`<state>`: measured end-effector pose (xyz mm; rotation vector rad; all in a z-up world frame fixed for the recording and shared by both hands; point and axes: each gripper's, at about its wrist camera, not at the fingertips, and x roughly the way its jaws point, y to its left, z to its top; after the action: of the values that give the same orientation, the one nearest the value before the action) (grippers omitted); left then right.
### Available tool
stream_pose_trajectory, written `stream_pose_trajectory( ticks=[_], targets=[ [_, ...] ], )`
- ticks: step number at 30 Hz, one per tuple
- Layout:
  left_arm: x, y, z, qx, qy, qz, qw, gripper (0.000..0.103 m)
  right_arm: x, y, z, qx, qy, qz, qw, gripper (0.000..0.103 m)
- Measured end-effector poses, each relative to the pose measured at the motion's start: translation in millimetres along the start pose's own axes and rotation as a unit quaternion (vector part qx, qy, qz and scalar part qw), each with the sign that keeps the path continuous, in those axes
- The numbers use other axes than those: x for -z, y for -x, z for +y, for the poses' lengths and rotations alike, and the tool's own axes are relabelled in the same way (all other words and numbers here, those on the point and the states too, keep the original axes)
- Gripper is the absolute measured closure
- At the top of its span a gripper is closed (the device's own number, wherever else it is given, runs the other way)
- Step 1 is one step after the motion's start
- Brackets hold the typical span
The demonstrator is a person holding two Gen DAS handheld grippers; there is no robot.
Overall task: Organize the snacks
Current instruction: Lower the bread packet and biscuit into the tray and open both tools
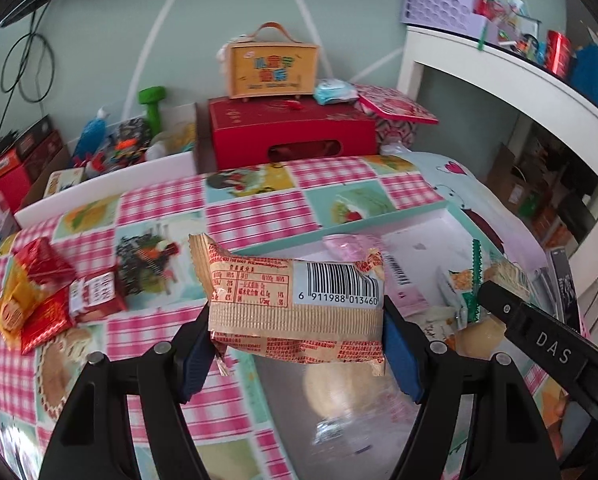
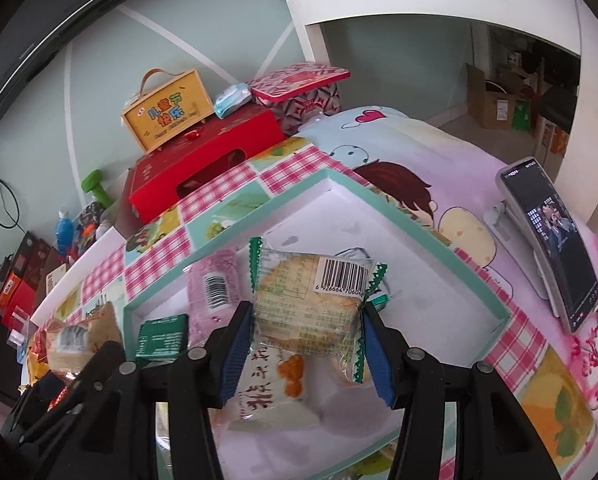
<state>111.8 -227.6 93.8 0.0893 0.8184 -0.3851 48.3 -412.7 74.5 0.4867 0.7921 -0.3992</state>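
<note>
Left wrist view: I see the white tray (image 1: 419,224) just beyond my left gripper (image 1: 297,334), which clamps a tan snack pack (image 1: 295,304). My right gripper (image 2: 305,346) clamps a green-edged cracker pack (image 2: 311,304) above that tray.

An orange-tan wafer packet (image 1: 295,304) hangs crosswise, barcode side up, clamped at both ends above the table; a clear, green-edged cracker packet (image 2: 311,308) is held likewise over the white, teal-rimmed tray (image 2: 399,204), which holds a pink packet (image 2: 215,288), a green packet (image 2: 163,336) and perhaps others; red and yellow packets (image 1: 39,300) lie heaped on the checked cloth.
</note>
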Motion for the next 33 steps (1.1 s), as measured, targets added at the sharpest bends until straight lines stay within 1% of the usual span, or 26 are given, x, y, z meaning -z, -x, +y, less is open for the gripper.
stream_pose_trajectory(
  ticks=[6, 12, 23, 30, 33],
  targets=[
    [-4, -9, -11, 0.007, -0.003, -0.005, 1.0, 0.028, -2, -4, -2, 0.0, 0.003, 0.002, 1.0, 0.047],
    [-3, -18, -17, 0.011, -0.011, 0.0, 0.9999, 0.027, -1, -8, -1, -0.001, 0.004, 0.007, 1.0, 0.047],
    [-1, -28, -17, 0.013, -0.008, 0.008, 0.9999, 0.027, -1, -10, -3, -0.001, 0.003, 0.01, 1.0, 0.046],
    [0, -33, -17, 0.02, -0.006, 0.015, 0.9997, 0.027, -1, -11, -4, 0.0, 0.001, 0.011, 1.0, 0.045],
    [0, -35, -15, 0.03, 0.004, 0.023, 0.9993, 0.026, -1, -12, -5, -0.001, 0.001, 0.013, 1.0, 0.045]
  ],
)
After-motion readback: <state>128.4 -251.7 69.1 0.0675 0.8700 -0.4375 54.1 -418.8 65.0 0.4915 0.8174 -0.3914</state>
